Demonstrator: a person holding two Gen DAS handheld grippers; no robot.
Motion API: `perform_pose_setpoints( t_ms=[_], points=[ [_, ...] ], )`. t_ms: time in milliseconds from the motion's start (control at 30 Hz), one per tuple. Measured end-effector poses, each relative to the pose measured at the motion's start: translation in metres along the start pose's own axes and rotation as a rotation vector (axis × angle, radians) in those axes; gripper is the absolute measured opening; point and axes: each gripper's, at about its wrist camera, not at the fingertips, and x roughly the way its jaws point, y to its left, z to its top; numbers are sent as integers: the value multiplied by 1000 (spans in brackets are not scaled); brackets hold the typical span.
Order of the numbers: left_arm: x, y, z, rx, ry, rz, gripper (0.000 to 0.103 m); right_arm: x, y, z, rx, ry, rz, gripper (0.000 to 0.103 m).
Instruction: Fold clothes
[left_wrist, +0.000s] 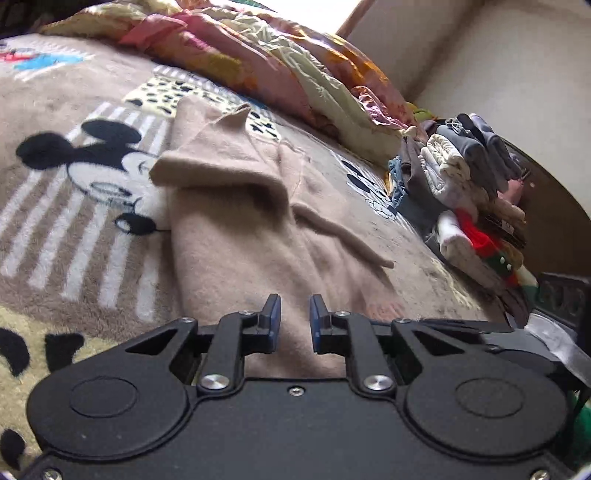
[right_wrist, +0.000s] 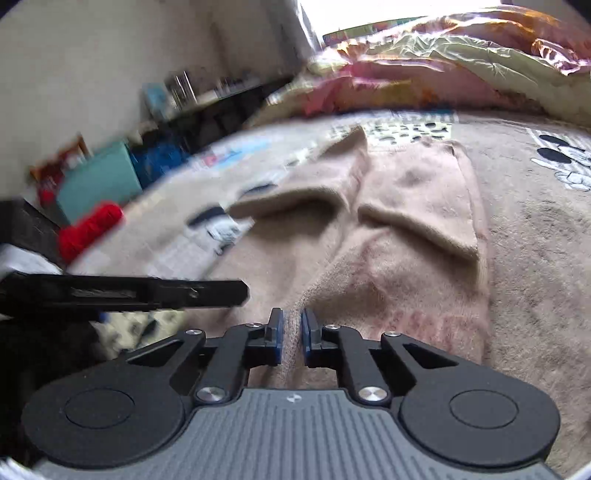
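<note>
A fuzzy beige sweater (left_wrist: 236, 236) lies flat on the bed with both sleeves folded in over its body, collar at the far end. My left gripper (left_wrist: 294, 317) is at the near hem, its jaws narrowly apart with sweater fabric filling the gap. My right gripper (right_wrist: 291, 330) is at the same hem of the sweater (right_wrist: 406, 236), shut on a raised ridge of fabric pinched between its blue pads. In the right wrist view, the left gripper (right_wrist: 236, 291) shows edge-on as a black bar at the left, over the hem.
A cartoon-mouse fleece blanket (left_wrist: 55, 206) covers the bed. A crumpled colourful quilt (left_wrist: 280, 62) lies along the far side. A pile of folded clothes (left_wrist: 469, 192) sits at the right by the wall. Boxes and clutter (right_wrist: 99, 177) stand on the floor beyond the bed's left edge.
</note>
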Motion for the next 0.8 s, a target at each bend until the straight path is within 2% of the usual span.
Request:
perform_pose_setpoints(
  t_ms=[33, 100, 233, 300, 367, 400, 500, 567, 600, 633, 667, 733, 800],
  points=[
    [-1, -2, 0, 8, -7, -11, 13, -2, -2, 0, 16, 4, -5, 19],
    [0, -6, -2, 21, -10, -31, 13, -16, -2, 0, 20, -43, 5, 21],
    [37, -17, -16, 87, 122, -19, 13, -28, -13, -1, 34, -83, -20, 23],
    [36, -15, -11, 41, 113, -40, 13, -28, -24, 1, 62, -90, -19, 24],
    [22, -19, -3, 74, 52, -49, 13, -28, -31, 7, 47, -104, -22, 24],
    [21, -19, -1, 82, 52, -45, 13, -25, -32, 11, 25, -109, -21, 24],
    [33, -12, -3, 65, 123, -1, 14, -11, -38, 24, -32, -104, 3, 24],
    [26, -17, 5, 67, 45, 20, 15, 5, -43, 29, -52, -56, 36, 24],
    [20, -21, 11, 77, -7, 37, 27, 14, -47, 31, -57, -20, 55, 24],
    [15, -26, 17, 93, -63, 66, 43, 21, -51, 30, -61, -1, 67, 24],
    [11, -31, 24, 101, -107, 98, 46, 25, -55, 28, -64, 3, 84, 24],
    [11, -39, 38, 109, -165, 138, 47, 28, -64, 23, -50, -22, 131, 23],
    [28, -49, 56, 156, -167, 183, 47, 29, -76, 16, -4, -58, 187, 23]
  ],
)
